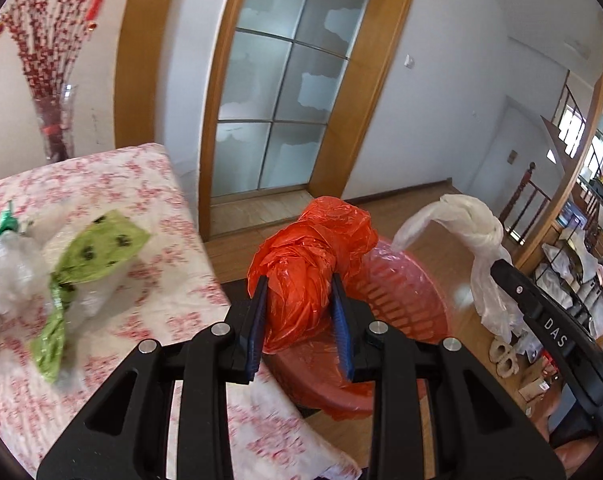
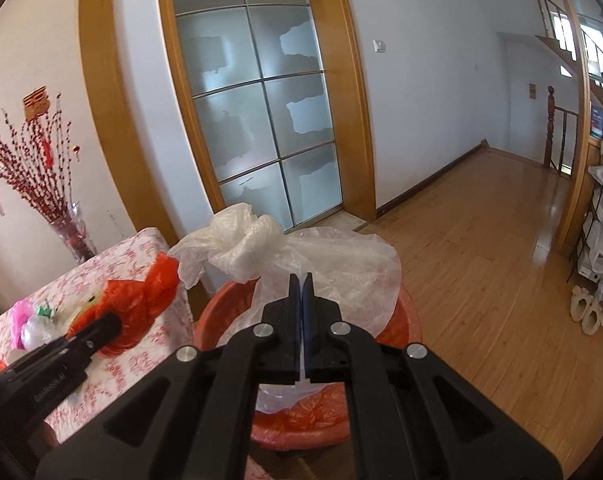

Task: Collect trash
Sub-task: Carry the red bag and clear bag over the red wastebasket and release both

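Carrying crumpled orange plastic bag [image 1: 309, 264] in left gripper [image 1: 301, 300], jaws part-open, clamped on it. Right gripper [image 2: 301, 300], jaws fully closed, pinching knotted white plastic bag [image 2: 261, 256]. Red slatted plastic bin [image 2: 405, 320] lower centre; thin film could slip, dropping outside rim.

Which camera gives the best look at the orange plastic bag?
The left wrist view: the orange bag fills the centre, clamped by the left gripper. The right wrist view shows it small and blurred at the left.

Bright daylight, glare on the wooden floor [image 2: 481, 240], motion blur on the tablecloth [image 1: 121, 240], fisheye-bent, dark-vignetted edges
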### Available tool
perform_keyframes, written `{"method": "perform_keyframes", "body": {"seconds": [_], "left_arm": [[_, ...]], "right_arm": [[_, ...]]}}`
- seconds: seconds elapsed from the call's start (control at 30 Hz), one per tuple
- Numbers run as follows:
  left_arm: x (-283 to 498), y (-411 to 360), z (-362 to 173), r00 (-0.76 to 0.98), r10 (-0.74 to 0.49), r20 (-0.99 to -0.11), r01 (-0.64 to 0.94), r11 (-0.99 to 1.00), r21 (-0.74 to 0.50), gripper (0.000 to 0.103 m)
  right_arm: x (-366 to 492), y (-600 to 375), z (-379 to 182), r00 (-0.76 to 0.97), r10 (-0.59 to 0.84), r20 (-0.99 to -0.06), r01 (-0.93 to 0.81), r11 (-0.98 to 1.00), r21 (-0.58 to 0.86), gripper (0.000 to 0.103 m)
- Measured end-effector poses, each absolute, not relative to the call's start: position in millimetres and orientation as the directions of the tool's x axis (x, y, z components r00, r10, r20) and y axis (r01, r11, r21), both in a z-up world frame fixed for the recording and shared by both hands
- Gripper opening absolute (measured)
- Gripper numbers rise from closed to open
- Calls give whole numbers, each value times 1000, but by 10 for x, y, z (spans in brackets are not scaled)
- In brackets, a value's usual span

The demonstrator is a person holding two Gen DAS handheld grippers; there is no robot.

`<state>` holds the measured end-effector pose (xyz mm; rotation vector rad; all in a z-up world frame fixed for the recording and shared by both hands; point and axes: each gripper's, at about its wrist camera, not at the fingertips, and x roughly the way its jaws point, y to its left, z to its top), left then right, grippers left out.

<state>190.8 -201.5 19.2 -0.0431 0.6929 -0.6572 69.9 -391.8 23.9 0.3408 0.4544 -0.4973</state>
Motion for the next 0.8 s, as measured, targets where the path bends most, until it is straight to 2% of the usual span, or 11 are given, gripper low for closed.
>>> {"method": "perform_keyframes", "body": {"seconds": [0.5,0.6,0.67,0.73,0.8], "left_arm": [[1993,-2462,-53,502,-587,-635,591,769,-244,30],[2008,-2529,-96,481,-593,-646,597,761,-254,32],[2024,-2538,-131,475,-590,-653,593,763,-258,35],[2036,-2543,-176,470,-582,-664,585,768,-259,45],[2059,-2525,-211,472,-571,-672,574,777,-257,50]], "right_arm": [[902,-4282,-50,750,-383,-539,578,775,255,3],[942,-4344,-74,756,-368,-542,572,773,274,4],[951,-4366,-89,758,-356,-547,568,772,284,8],[956,-4384,-114,756,-354,-550,570,770,287,13],[963,-4391,-130,752,-357,-554,573,769,283,27]]}}
